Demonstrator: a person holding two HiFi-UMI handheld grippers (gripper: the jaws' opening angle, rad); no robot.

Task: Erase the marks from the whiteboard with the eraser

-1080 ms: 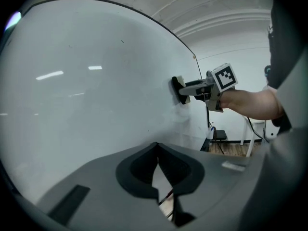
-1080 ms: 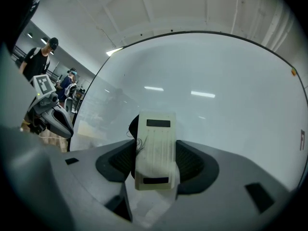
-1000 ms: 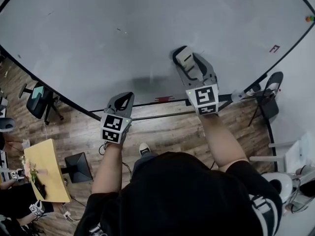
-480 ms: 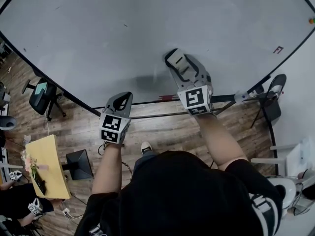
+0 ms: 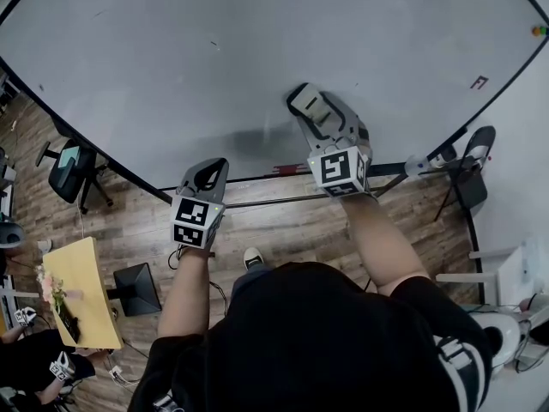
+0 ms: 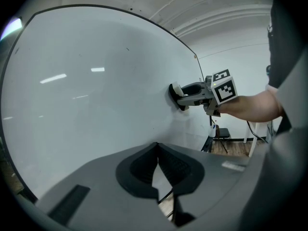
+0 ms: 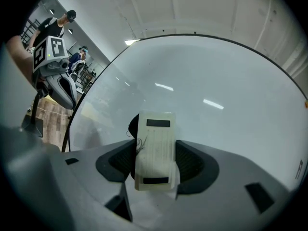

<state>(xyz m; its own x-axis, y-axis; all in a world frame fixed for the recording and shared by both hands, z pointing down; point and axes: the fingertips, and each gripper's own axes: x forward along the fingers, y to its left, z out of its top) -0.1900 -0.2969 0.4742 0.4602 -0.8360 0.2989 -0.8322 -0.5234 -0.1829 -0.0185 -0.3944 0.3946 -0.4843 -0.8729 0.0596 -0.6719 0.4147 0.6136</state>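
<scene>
The large whiteboard [image 5: 257, 50] fills the upper head view. My right gripper [image 5: 305, 98] is shut on a white eraser [image 5: 315, 107] and presses it against the board's lower middle. In the right gripper view the eraser [image 7: 155, 148] stands between the jaws, its dark felt against the board. A faint grey smudge [image 5: 249, 142] lies left of it. A small red mark [image 5: 478, 82] sits far right, another red mark [image 5: 287, 171] at the bottom edge, and a dark speck [image 5: 214, 46] higher up. My left gripper [image 5: 210, 170] is shut and empty near the board's bottom edge, its jaws [image 6: 156, 174] touching.
The board's stand bar [image 5: 274, 201] runs below its edge over a wooden floor. Office chairs [image 5: 73, 168] [image 5: 470, 166] stand at either side, a yellow table [image 5: 77, 294] at lower left. A coloured magnet [image 5: 539, 32] sits at the board's far right. People stand in the background [image 7: 57, 23].
My right gripper has slid the eraser a little to the left across the board's lower part. The left gripper has stayed almost in place.
</scene>
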